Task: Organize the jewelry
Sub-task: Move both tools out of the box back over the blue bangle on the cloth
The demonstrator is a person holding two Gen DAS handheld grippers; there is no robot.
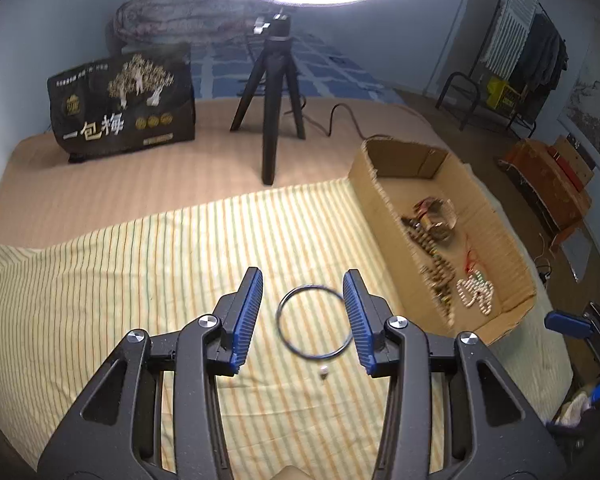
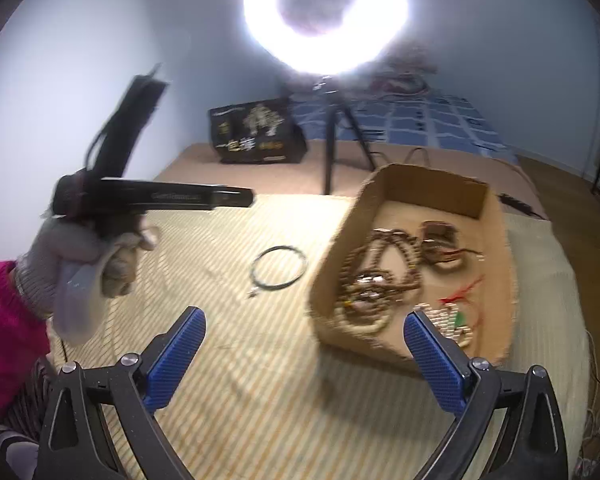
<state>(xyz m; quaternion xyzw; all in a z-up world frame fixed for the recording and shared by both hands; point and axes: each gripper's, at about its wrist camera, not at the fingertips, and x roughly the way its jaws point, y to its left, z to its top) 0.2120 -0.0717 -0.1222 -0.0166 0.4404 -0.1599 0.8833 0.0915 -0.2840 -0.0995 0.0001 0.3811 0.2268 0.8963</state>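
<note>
Black ring bangle point(image 1: 315, 322) lies flat on the striped bedsheet point(image 1: 140, 280), just left of the cardboard box point(image 1: 496, 216), framed between the left gripper point(image 1: 303, 288) jaws, which stand part-spread and empty. Being round, it offers no long axis. The right gripper point(image 2: 304, 328), jaws wide and empty, sits farther back, so the left looks nearer.

- It was a home bedroom: a bed point(image 1: 100, 168) under a striped sheet point(image 1: 140, 264).
- A clothes rack point(image 1: 528, 52) stood by the wall, a ring light point(image 2: 324, 12) above.
</note>
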